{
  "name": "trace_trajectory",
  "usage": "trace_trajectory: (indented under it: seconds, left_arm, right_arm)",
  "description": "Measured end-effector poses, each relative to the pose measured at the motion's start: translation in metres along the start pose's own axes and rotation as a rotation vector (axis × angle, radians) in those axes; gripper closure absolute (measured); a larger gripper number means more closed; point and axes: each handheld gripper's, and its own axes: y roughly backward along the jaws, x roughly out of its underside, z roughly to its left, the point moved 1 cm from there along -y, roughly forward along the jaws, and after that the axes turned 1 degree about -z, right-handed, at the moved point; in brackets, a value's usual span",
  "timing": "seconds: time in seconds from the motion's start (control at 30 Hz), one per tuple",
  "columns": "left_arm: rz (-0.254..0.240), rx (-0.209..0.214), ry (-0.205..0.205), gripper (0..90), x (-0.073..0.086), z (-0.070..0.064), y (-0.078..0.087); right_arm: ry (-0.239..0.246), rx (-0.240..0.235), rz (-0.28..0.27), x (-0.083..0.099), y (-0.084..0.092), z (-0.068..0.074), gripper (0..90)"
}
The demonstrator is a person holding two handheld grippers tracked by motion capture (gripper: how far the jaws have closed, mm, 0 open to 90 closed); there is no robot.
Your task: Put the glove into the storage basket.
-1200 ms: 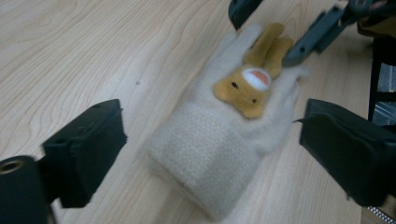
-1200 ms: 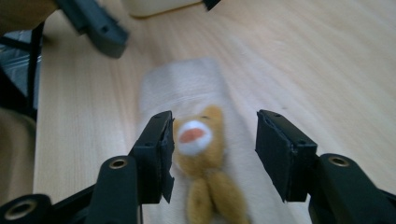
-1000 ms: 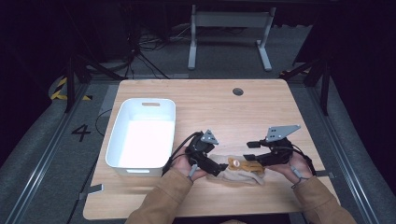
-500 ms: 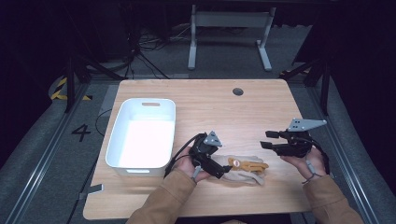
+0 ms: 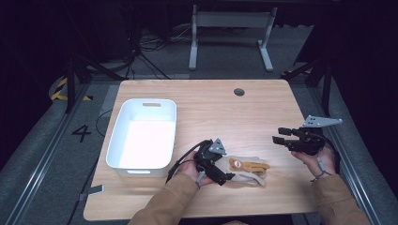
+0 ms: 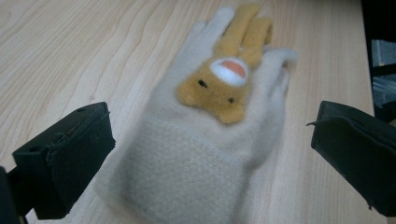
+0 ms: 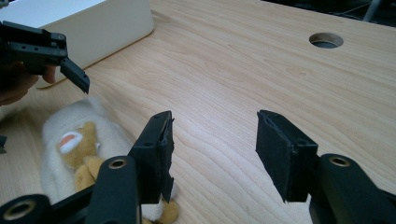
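Observation:
A cream fleece glove (image 5: pixel 248 168) with an orange bunny face lies flat near the table's front edge. In the left gripper view the glove (image 6: pixel 205 140) runs away from me, cuff nearest. My left gripper (image 6: pixel 210 158) is open, one jaw on each side of the cuff without pinching it. From above, the left gripper (image 5: pixel 224 168) sits at the glove's left end. My right gripper (image 5: pixel 279 135) hovers open to the right of the glove, holding nothing. In the right gripper view its open jaws (image 7: pixel 212 149) stand over bare wood, with the glove (image 7: pixel 79 140) at lower left.
A white plastic bin (image 5: pixel 141 136) stands on the left half of the wooden table (image 5: pixel 225 112). A round cable hole (image 5: pixel 239 92) sits near the far edge. The table's right edge is close to my right hand.
My right gripper has drawn away from the glove's fingertip end to the right and slightly back, with its jaws open. The left gripper has stayed at the cuff.

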Motion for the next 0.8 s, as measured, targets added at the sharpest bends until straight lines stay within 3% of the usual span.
trace_trajectory:
  seconds: [0.17, 0.27, 0.43, 0.7, 0.73, 0.8]
  left_arm:
    - [0.041, 0.002, -0.015, 0.0, 0.002, 0.001, -0.006]
    - [0.069, -0.022, -0.022, 0.0, 0.003, 0.002, -0.012]
    - [0.097, -0.037, -0.074, 0.0, 0.001, 0.001, -0.021]
    - [0.133, -0.016, -0.107, 0.0, -0.002, -0.001, -0.032]
    - [0.156, -0.011, -0.128, 0.0, -0.003, -0.001, -0.036]
    - [0.17, -0.008, -0.131, 0.0, -0.003, -0.001, -0.039]
  right_arm:
    - [-0.008, -0.003, -0.003, 0.002, 0.0, -0.002, 46.4]
    - [-0.009, -0.002, -0.004, 0.002, 0.001, -0.002, 46.4]
    - [-0.017, -0.006, -0.006, 0.004, 0.003, -0.002, 46.0]
    - [-0.025, 0.002, 0.0, 0.009, 0.007, -0.002, 46.0]
    - [-0.031, 0.004, 0.0, 0.01, 0.008, -0.001, 46.0]
    - [-0.033, 0.003, 0.002, 0.011, 0.009, -0.001, 46.0]
